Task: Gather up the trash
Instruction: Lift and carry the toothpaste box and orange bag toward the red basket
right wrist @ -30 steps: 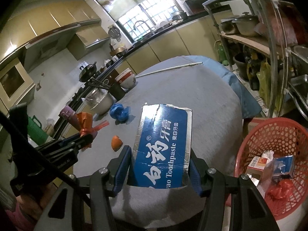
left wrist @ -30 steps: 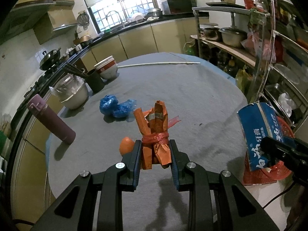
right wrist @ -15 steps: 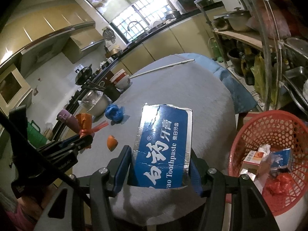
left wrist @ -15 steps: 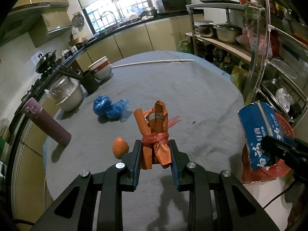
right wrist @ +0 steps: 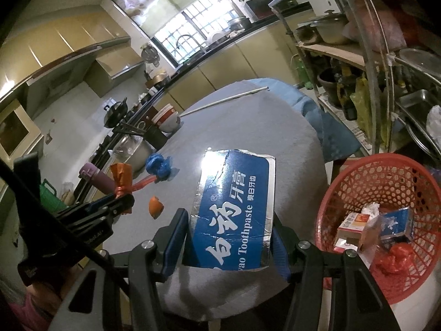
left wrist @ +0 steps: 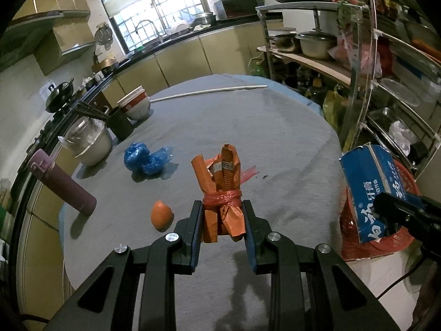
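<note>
Kitchen backdrop, grey round desk (left wrist: 275, 138) up front. Left gripper (left wrist: 222, 227) has its fingers clamped tight on one orange wrapper bundle (left wrist: 222, 190), long axis upright. Right gripper (right wrist: 228, 244) pinches one blue toothpaste box (right wrist: 234, 209), standing lengthwise away from the camera. Only the right view looks inside the red basket (right wrist: 386, 171): two boxes, scraps. One orange peel (left wrist: 161, 215) and one blue bag (left wrist: 144, 160) lie on the desk.

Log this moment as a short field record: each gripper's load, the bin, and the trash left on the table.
left gripper: shut on tied orange wrapper bundle
right gripper: shut on blue toothpaste box
bin: red plastic mesh basket, beside the table, holding cartons and wrappers
left on grey table: crumpled blue plastic bag, orange peel piece
</note>
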